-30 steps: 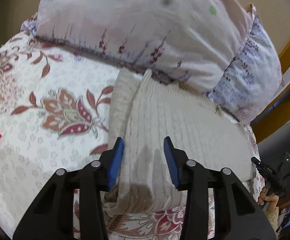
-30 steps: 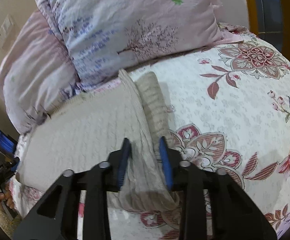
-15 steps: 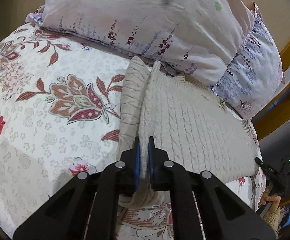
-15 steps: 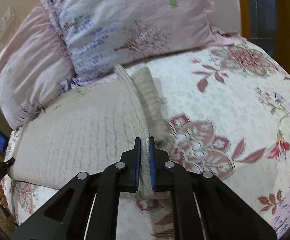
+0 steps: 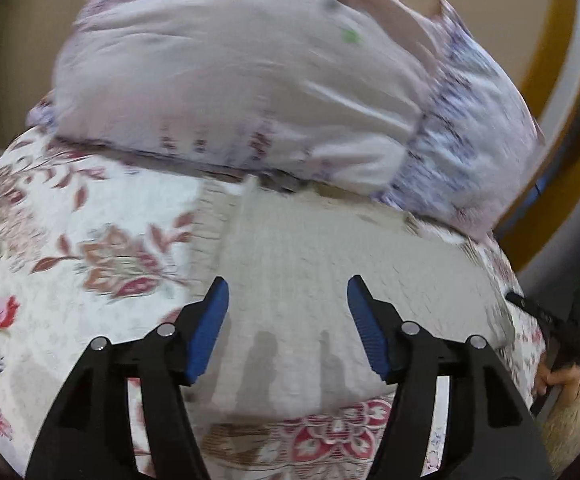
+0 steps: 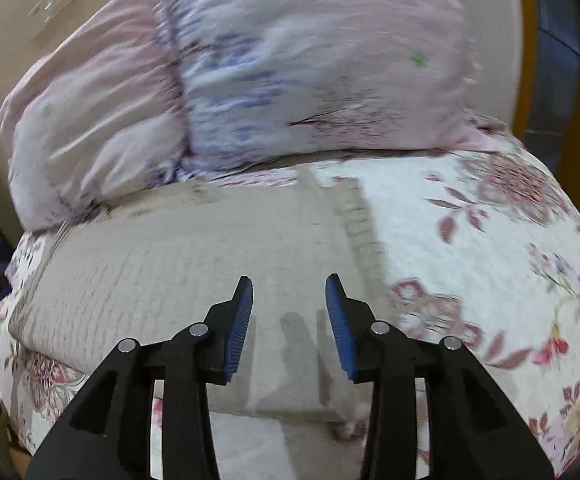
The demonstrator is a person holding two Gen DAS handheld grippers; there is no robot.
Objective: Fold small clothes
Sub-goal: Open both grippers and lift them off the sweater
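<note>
A cream cable-knit sweater [image 5: 330, 272] lies flat on the floral bedspread [image 5: 50, 272], folded into a broad slab, with a sleeve strip [image 5: 210, 224] showing along its left edge. My left gripper [image 5: 288, 312] is open and empty just above its near part. In the right wrist view the same sweater [image 6: 178, 264] fills the middle left, its sleeve strip [image 6: 356, 216] on the right. My right gripper [image 6: 289, 312] is open and empty above the sweater's near right corner. Both views are motion-blurred.
Two pale pink pillows with purple print [image 5: 250, 80] [image 6: 290, 72] lean at the head of the bed, touching the sweater's far edge. The bedspread [image 6: 470, 260] stretches right in the right wrist view. The bed edge and dark equipment [image 5: 562, 328] lie at the left wrist view's right.
Both grippers were shut on the sweater's fold half a second ago; both have opened and let it go. The raised fold now lies flat. Both cameras have moved, blurring the views.
</note>
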